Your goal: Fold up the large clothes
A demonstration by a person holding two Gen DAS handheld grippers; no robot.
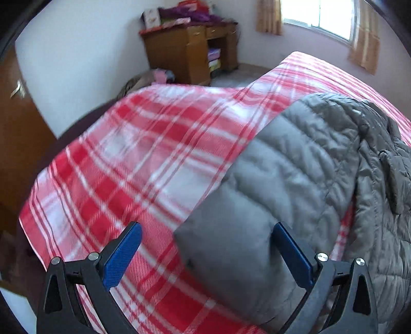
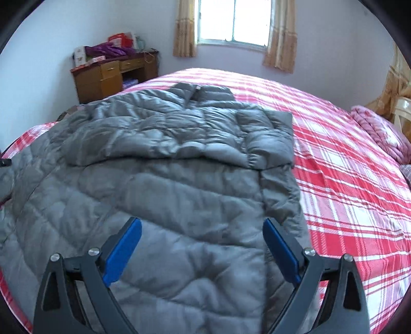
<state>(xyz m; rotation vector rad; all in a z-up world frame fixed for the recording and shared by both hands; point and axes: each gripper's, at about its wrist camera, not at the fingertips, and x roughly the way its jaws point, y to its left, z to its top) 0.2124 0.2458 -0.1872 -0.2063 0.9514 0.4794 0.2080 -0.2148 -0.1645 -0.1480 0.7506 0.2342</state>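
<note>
While the grey puffer jacket [image 2: 164, 164] lies flat on the plaid bed [image 2: 346, 159], long axis running from bottom centre to the collar at upper centre, my right gripper [image 2: 203, 246] hovers nearer over its hem, my left gripper [image 1: 208, 254] beside its lower-centre sleeve, both spread wide and empty.

walls pale | window [image 2: 232, 21] bright, curtained | wooden desk [image 2: 113, 74] in corner

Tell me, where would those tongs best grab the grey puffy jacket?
Probably the sleeve end of the grey puffy jacket, coming from its open left side over the checked bedspread. It lies flat and free, between the left tongs, which are open.
</note>
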